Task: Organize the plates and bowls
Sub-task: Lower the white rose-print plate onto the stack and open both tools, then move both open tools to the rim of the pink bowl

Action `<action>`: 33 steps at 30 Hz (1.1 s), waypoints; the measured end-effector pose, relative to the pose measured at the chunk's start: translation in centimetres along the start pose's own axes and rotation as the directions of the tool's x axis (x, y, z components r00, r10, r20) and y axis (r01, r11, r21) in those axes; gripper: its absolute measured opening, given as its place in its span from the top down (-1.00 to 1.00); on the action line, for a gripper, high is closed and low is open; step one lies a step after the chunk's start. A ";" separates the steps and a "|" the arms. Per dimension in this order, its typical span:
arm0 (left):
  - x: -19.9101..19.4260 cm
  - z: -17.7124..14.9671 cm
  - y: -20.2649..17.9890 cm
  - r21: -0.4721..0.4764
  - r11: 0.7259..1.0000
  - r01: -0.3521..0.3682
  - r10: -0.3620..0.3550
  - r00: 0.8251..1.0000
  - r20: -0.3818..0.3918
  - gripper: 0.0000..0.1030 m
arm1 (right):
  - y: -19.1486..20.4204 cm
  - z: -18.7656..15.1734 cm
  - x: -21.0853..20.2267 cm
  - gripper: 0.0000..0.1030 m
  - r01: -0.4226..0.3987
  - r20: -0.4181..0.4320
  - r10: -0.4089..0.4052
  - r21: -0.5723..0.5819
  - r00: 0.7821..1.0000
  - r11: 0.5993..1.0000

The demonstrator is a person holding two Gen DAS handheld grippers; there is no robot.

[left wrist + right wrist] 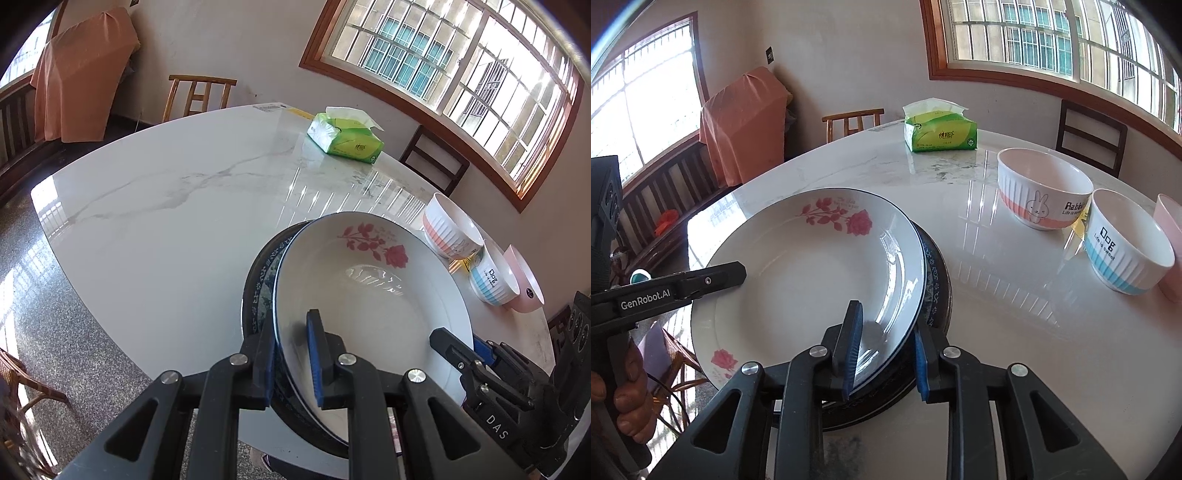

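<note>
white rose plate [812,266] sits atop dark plate [938,273].

We hold our left gripper [293,356] with its blue-padded fingers [316,360] partly parted and angled forward. Our right gripper [884,356] sits likewise, fingers [851,350] apart by a similar gap. Our left hand [626,391] wraps its gripper's handle.
</note>
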State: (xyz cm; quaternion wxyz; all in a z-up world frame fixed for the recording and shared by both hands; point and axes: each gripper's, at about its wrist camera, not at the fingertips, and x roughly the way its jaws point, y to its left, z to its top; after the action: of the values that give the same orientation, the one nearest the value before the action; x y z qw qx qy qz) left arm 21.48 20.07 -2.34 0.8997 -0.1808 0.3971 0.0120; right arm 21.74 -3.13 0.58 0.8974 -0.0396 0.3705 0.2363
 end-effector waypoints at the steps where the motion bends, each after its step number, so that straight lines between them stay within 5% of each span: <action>1: 0.0 0.0 -0.1 0.005 1.000 -0.005 0.005 1.000 0.004 0.70 | 0.0 0.0 0.0 0.48 0.002 0.004 -0.002 -0.007 1.000 1.000; 9: -0.1 -0.2 -0.4 0.031 0.999 -0.038 0.037 0.999 0.025 0.70 | 0.2 0.0 0.0 0.34 0.032 0.035 -0.031 -0.024 0.999 0.999; 13: -1.0 0.0 -0.7 0.061 0.992 -0.109 0.103 0.991 0.088 0.65 | 0.7 -0.2 -0.1 0.20 0.062 0.048 -0.059 -0.052 0.997 0.997; 18: -1.9 0.2 -0.6 0.061 0.991 -0.115 0.108 0.988 0.109 0.55 | 1.0 -0.4 -1.2 -0.37 0.121 0.121 -0.114 -0.052 0.986 0.991; 33: -4.6 -1.2 -4.2 0.146 0.981 -0.128 0.106 0.983 0.149 0.49 | -5.4 -1.9 -5.1 -0.54 0.062 0.249 -0.107 0.185 0.963 0.981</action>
State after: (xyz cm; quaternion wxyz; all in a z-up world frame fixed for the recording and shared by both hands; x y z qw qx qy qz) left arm 18.19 16.31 1.50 0.9345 -0.0855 0.3424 0.0467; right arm 19.86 -10.41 2.08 0.9472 0.0547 0.2682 0.1673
